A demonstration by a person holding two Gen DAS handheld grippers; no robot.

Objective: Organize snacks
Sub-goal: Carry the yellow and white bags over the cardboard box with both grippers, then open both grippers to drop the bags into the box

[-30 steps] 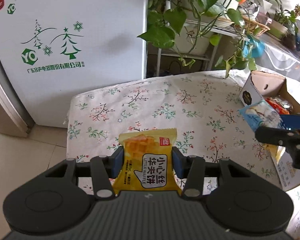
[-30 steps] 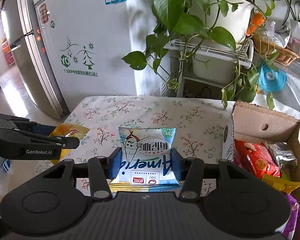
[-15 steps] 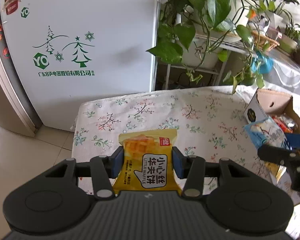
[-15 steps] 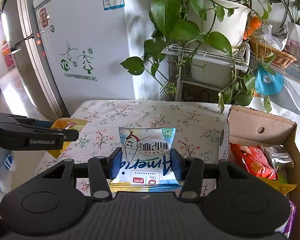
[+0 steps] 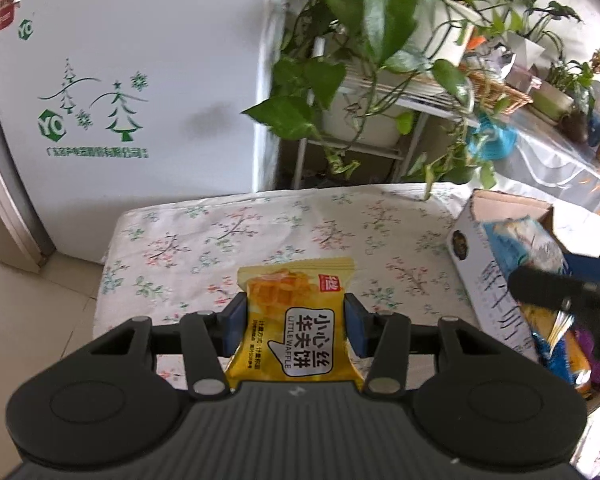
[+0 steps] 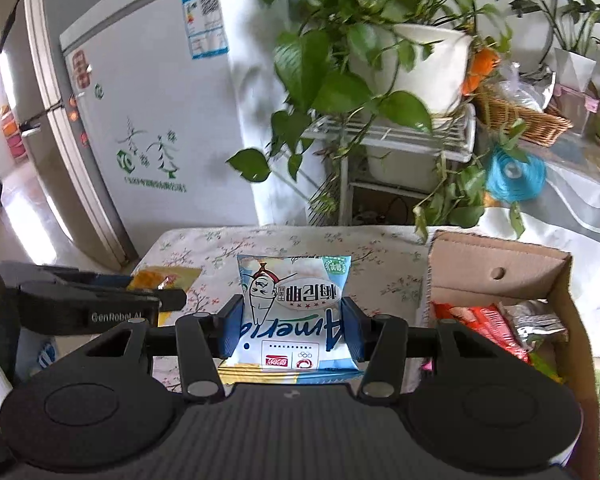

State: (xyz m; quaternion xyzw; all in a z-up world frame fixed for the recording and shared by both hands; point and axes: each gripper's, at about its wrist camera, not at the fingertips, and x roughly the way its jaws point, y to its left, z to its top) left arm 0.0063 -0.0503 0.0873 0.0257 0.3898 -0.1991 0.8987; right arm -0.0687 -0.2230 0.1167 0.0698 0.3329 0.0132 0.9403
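Observation:
My left gripper (image 5: 295, 322) is shut on a yellow Little Waffle packet (image 5: 296, 320), held above the near edge of the flowered table (image 5: 260, 232). My right gripper (image 6: 292, 330) is shut on a light-blue and white snack packet (image 6: 294, 312), held above the table just left of the open cardboard box (image 6: 500, 276). The box holds several snack packets, a red one (image 6: 480, 326) among them. In the left wrist view the box (image 5: 484, 264) is at the right, with the right gripper (image 5: 556, 288) and its blue packet (image 5: 528, 240) over it. The left gripper (image 6: 100, 304) shows at the right wrist view's left.
A white fridge (image 5: 132, 92) stands behind the table at the left. A potted vine on a white metal rack (image 6: 400, 136) hangs over the table's far edge. A wicker basket (image 6: 520, 116) and more pots sit at the back right. Floor lies left of the table.
Both grippers have risen and pulled back with their packets; the table looks smaller and more of the fridge shows. The right gripper has drifted toward the box. Both grips are unchanged.

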